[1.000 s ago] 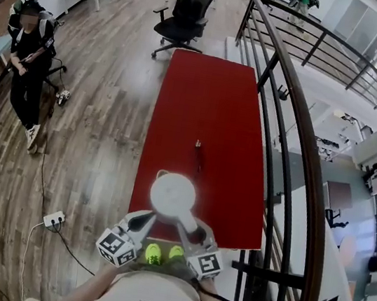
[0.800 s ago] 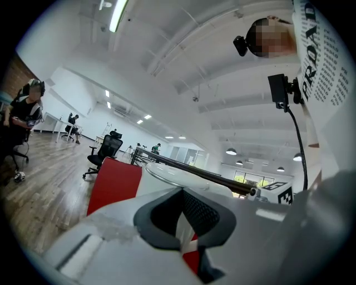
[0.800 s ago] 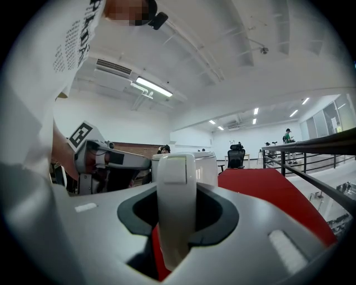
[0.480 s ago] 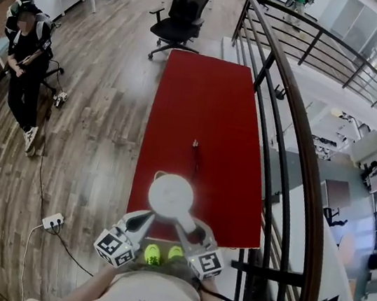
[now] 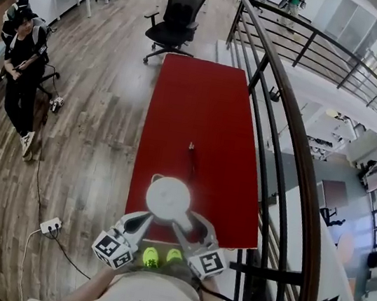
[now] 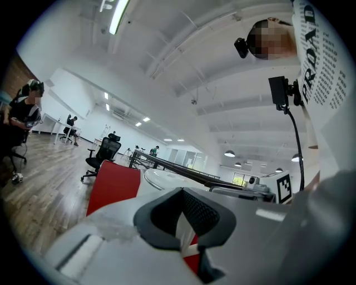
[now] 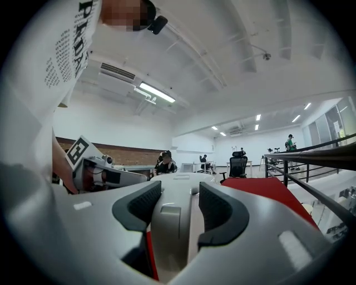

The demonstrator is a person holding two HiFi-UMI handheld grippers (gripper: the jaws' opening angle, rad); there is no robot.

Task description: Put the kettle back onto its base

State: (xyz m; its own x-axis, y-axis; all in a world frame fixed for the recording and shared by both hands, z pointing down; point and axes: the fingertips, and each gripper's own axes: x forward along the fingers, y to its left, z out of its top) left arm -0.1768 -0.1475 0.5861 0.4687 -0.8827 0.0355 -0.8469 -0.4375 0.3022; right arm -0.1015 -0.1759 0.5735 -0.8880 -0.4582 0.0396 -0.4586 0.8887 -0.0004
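The white kettle (image 5: 169, 198) stands on the near end of the red table (image 5: 196, 105); whatever is under it is hidden by its body. Its handle (image 7: 166, 222) points toward me and lies between the jaws of my right gripper (image 7: 179, 209), which are opening, and a gap shows beside the right pad. In the head view the right gripper (image 5: 194, 229) is just near-right of the kettle. My left gripper (image 5: 140, 222) hangs near-left of the kettle, beside it, and its pads (image 6: 167, 214) meet with nothing between them.
A thin dark cable (image 5: 191, 150) lies on the table beyond the kettle. A metal railing (image 5: 281, 104) runs along the table's right side above a drop. A black office chair (image 5: 177, 10) stands at the far end. A person (image 5: 23, 63) stands on the wooden floor at left.
The right gripper's jaws look a little wider round the handle. The kettle and the left gripper keep their places; the head view has shifted slightly.
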